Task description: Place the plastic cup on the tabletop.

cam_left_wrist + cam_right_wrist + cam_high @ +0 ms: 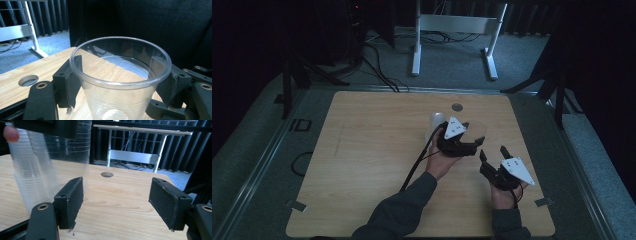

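Observation:
My left gripper (120, 82) is shut on a clear plastic cup (117, 100), with its black pads (72, 85) pressing the wall just under the rim. The cup stands upright and looks empty. From above, the left gripper (472, 138) holds this cup (477, 130) over the right middle of the wooden table (372, 150). A stack of clear cups (435, 121) stands just behind that hand, also seen as the stack (27, 182) in the right gripper view. My right gripper (493, 151) sits nearer the person, open, with nothing between its jaws (117, 200).
A round hole (457, 107) lies in the tabletop near the far edge. A white desk frame (454, 30) and loose cables (377, 70) are on the carpet beyond the table. Dark stands flank both far corners.

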Available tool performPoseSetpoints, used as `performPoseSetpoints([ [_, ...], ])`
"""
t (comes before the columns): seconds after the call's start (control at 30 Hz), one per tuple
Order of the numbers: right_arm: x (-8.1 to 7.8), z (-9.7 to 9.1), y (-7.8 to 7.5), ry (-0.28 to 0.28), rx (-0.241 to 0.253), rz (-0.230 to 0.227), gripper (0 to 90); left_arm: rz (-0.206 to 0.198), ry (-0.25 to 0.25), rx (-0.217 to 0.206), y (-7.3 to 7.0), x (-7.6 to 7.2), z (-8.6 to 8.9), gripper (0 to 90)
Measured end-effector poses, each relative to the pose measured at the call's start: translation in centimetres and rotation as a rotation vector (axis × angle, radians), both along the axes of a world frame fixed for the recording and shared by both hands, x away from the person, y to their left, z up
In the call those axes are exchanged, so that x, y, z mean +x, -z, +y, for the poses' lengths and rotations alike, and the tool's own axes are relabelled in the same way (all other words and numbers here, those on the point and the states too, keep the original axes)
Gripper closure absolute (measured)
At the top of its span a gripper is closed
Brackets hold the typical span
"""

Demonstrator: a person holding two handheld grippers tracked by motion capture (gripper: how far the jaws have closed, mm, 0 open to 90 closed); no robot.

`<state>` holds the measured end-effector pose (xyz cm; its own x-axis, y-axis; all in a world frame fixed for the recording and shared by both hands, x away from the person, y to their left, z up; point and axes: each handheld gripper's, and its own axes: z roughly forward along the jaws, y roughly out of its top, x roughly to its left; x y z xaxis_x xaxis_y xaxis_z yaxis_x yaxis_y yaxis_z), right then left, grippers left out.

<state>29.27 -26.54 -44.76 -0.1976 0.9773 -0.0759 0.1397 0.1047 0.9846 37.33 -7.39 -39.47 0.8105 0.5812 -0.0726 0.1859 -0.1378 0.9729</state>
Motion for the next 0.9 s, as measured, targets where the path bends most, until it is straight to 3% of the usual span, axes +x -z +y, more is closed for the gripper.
performPoseSetpoints([
  [0.9,0.0,-0.3,-0.1,0.005,0.011,0.001,27.6,0.005,-0.018,0.020,1.5,0.0,0.5,28.1],
])
